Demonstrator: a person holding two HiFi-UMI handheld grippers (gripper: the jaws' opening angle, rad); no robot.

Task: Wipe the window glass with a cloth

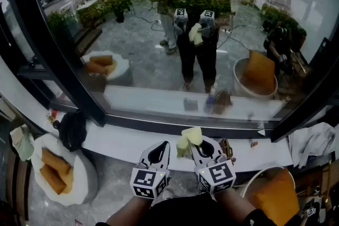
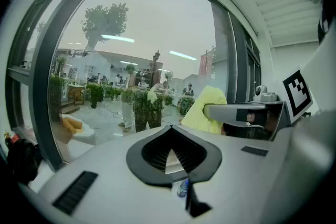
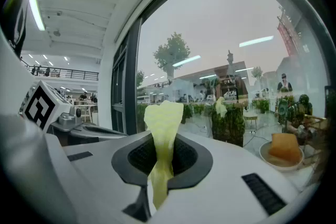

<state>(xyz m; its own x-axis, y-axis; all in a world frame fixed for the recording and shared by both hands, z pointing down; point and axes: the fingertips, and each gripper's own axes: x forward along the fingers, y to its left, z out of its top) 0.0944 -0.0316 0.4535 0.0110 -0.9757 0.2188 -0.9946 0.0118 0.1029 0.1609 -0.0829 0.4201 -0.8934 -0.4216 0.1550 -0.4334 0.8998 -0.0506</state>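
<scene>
Although the yellow cloth is already in hand, it has not reached the window glass. It sits low in the centre of the head view, above the white sill and apart from the pane. The right hand-held gripper is clenched on it. In the right gripper view a narrow fold runs down between the jaws and a loose tuft stands up past their tips. The left hand-held gripper sits just beside it, with its jaws closed on nothing.

The first risk, as I judge it, is the grip. Only a thin strip of cloth is pinched, so the drag of a stroke across the glass could pull it free and drop it onto the sill.

The second risk is the floppy tuft. If it folds aside under pressure, the hard jaw tips rather than the fabric would meet the pane, scraping it or smearing instead of wiping.

Closeness is a third risk. The two hand-held grippers are nearly touching, so a wide sweep to the left could knock one against the other unless the empty one moves off.

A leftward sweep would also run into the dark frame bar, which slants through the upper left of the head view.

A low stroke along the bottom edge could brush the black bag resting on the sill at lower left.

Reflections of the room cover the glass, so missed patches may be hard to see.
</scene>
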